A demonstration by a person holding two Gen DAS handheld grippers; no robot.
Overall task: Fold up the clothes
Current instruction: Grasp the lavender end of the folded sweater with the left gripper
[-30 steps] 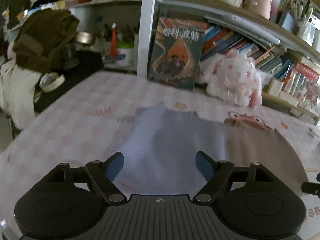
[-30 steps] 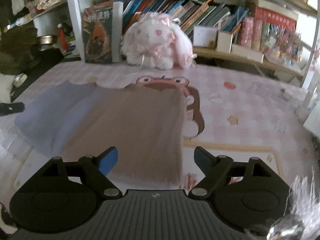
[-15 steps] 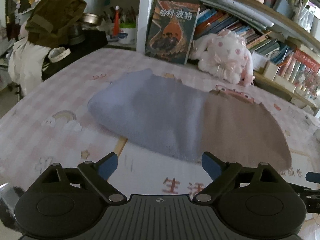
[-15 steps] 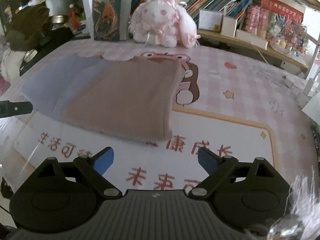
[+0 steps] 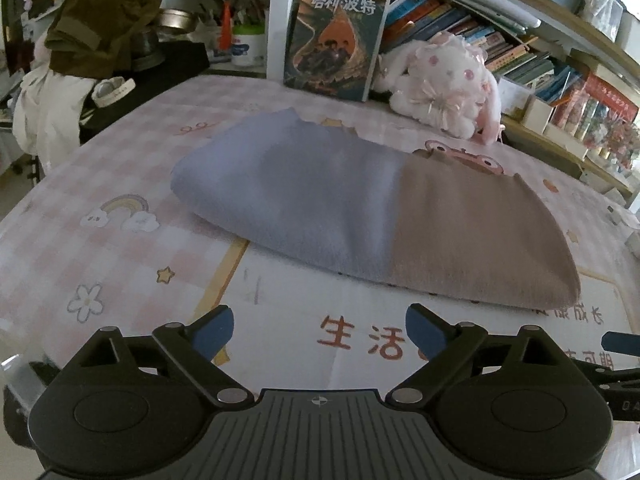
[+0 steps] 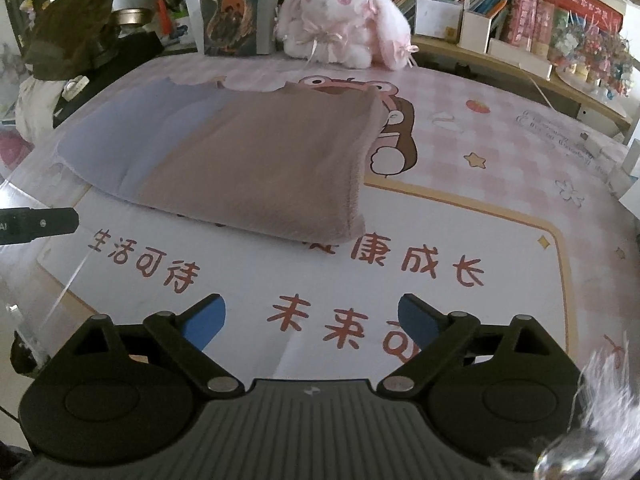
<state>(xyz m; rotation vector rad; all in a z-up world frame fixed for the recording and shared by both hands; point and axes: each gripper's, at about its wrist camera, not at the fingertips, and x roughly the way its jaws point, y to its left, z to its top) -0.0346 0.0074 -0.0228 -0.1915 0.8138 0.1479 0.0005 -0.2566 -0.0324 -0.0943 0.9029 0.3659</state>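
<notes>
A folded garment, lavender on its left part (image 5: 304,196) and tan on its right part (image 5: 476,236), lies flat on the pink checked table mat (image 5: 100,184). In the right wrist view the garment (image 6: 264,168) lies ahead and left of centre. My left gripper (image 5: 320,330) is open and empty, held back from the garment's near edge. My right gripper (image 6: 312,318) is open and empty, also short of the garment above the mat's printed characters. The tip of the left gripper (image 6: 44,222) shows at the left edge of the right wrist view.
A white and pink plush rabbit (image 5: 444,88) and an upright book (image 5: 336,40) stand at the table's back edge under bookshelves (image 5: 520,52). An olive bag (image 5: 100,28) sits on dark furniture at the far left. Small boxes (image 6: 476,28) line the low shelf at right.
Both grippers have drawn back toward me from over the garment. The garment now lies wholly ahead of the fingers, and more of the mat's printed characters shows.
</notes>
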